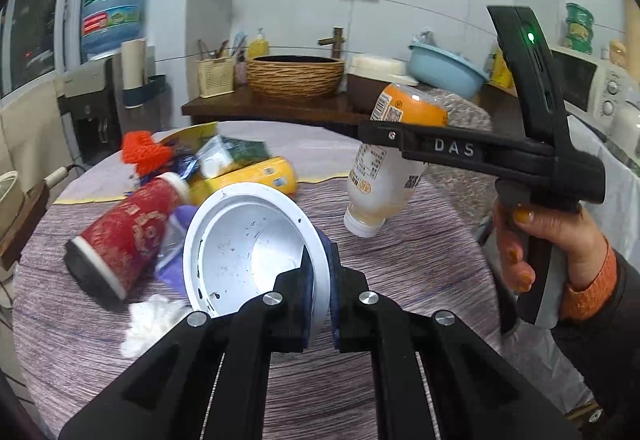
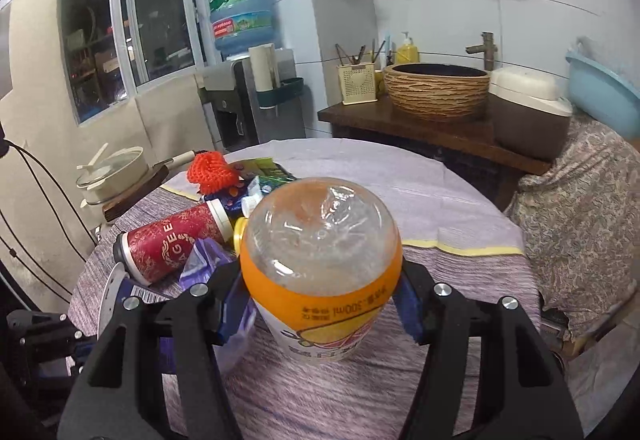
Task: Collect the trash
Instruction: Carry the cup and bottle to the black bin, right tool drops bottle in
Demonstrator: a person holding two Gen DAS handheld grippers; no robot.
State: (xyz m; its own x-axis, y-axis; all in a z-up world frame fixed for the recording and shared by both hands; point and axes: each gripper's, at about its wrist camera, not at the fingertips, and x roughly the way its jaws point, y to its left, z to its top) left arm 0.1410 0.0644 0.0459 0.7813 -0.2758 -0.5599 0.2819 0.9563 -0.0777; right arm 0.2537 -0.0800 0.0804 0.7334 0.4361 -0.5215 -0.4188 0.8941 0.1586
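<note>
My left gripper (image 1: 320, 304) is shut on the rim of a white paper bowl (image 1: 248, 248), held tilted above the round table (image 1: 420, 280). My right gripper (image 2: 320, 304) is shut on an orange-labelled plastic bottle (image 2: 320, 260), held upside down above the table; it shows in the left wrist view (image 1: 384, 164) with its white cap pointing down. More trash lies on the table: a red paper cup (image 1: 128, 236) on its side, a purple bag (image 2: 202, 260), a yellow packet (image 1: 248, 180), snack wrappers (image 1: 228, 156) and a white tissue (image 1: 152, 320).
A red knitted piece (image 2: 212, 168) lies at the table's far side. Behind stand a wicker basin (image 2: 438, 88) on a wooden counter, a water dispenser (image 2: 244, 36), a pot (image 2: 114, 172) at the left and a cloth-covered unit (image 2: 580, 208) at the right.
</note>
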